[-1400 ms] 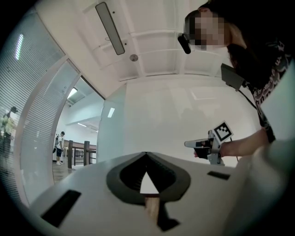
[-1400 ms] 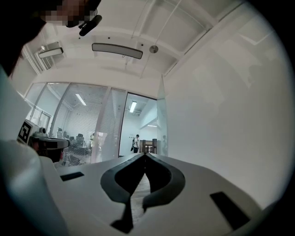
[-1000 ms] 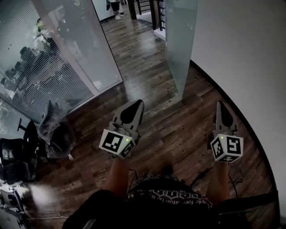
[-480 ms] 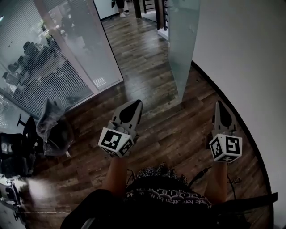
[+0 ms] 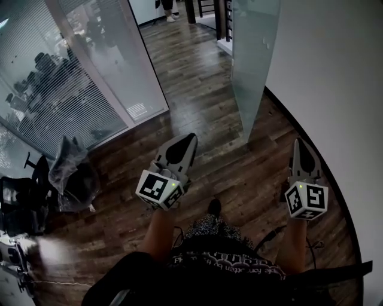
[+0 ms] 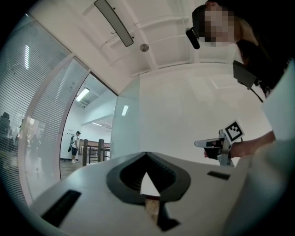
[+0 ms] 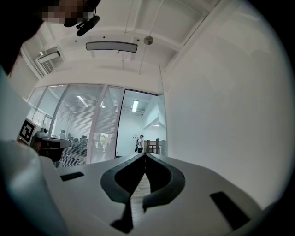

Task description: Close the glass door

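The frosted glass door (image 5: 254, 66) stands open ahead, edge-on beside the curved white wall (image 5: 335, 77). In the left gripper view the glass door (image 6: 126, 124) is a pale panel left of the wall; in the right gripper view the glass door (image 7: 162, 124) shows as a thin edge. My left gripper (image 5: 190, 136) is held level over the wood floor, well short of the door, jaws together and empty. My right gripper (image 5: 298, 142) is alongside, close to the wall, shut on nothing. Both also show tip-closed in their own views: left gripper (image 6: 146, 154), right gripper (image 7: 144, 155).
A glass partition with blinds (image 5: 72, 77) runs along the left. A chair draped in plastic (image 5: 72, 176) and a black office chair (image 5: 21, 203) stand at its foot. A wooden railing (image 5: 206, 7) and a person (image 5: 167, 6) are far down the corridor.
Both grippers and I have moved forward along the floor toward the door, which now sits closer and further right in the head view. A foot has come into view below.
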`<state>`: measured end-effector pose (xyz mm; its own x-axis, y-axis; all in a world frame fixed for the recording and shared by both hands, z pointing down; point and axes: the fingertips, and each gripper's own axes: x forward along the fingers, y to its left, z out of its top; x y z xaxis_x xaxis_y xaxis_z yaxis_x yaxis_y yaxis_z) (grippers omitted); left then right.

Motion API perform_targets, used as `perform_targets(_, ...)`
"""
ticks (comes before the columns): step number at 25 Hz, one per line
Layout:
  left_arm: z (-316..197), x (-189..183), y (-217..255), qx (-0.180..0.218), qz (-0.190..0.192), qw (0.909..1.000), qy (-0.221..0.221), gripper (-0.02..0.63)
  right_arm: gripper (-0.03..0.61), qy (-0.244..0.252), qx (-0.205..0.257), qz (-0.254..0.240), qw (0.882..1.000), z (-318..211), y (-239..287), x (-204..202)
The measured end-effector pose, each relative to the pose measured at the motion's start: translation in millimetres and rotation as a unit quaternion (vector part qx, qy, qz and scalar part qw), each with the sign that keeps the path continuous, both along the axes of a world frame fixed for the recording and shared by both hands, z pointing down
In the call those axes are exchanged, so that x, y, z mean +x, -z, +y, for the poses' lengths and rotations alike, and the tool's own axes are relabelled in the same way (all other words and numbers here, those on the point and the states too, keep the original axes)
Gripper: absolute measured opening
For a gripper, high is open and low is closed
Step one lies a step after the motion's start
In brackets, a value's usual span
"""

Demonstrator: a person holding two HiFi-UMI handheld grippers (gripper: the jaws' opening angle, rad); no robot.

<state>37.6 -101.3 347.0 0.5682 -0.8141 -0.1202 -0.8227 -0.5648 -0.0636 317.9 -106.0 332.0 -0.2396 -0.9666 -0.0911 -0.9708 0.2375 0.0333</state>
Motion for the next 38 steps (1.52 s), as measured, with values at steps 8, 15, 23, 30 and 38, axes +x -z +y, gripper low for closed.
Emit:
perform_targets(8,-93.9,-1.9,7.1,0.004,0.007,1.0000,-0.006,0.002,0.003,-0.021,0.007,-0.001,1.000,-84.3,8.0,7.3)
perform_targets(15,-170.5,-0.9,14.5,0.008,0.005,0.9996,-0.025,0.002,0.003,-0.040,0.004,-0.004,0.999,-154.0,9.1,9.5)
perform_targets(23,-222.9,0.7,12.6,0.006,0.006,0.9986,-0.052,0.002,0.003,-0.061,0.001,0.002,0.998,-202.8,10.0,10.3)
perform_targets(30,-248.8,7.1,10.9,0.001,0.008,0.9982,-0.060,0.002,0.003,-0.071,-0.005,0.001,0.997,-225.2,8.1,20.7)
perform_targets(38,-280.4,15.4,5.7,-0.004,0.007,0.9990,-0.043,0.002,0.003,-0.064,-0.007,-0.006,0.998,-266.2,3.7,37.7)
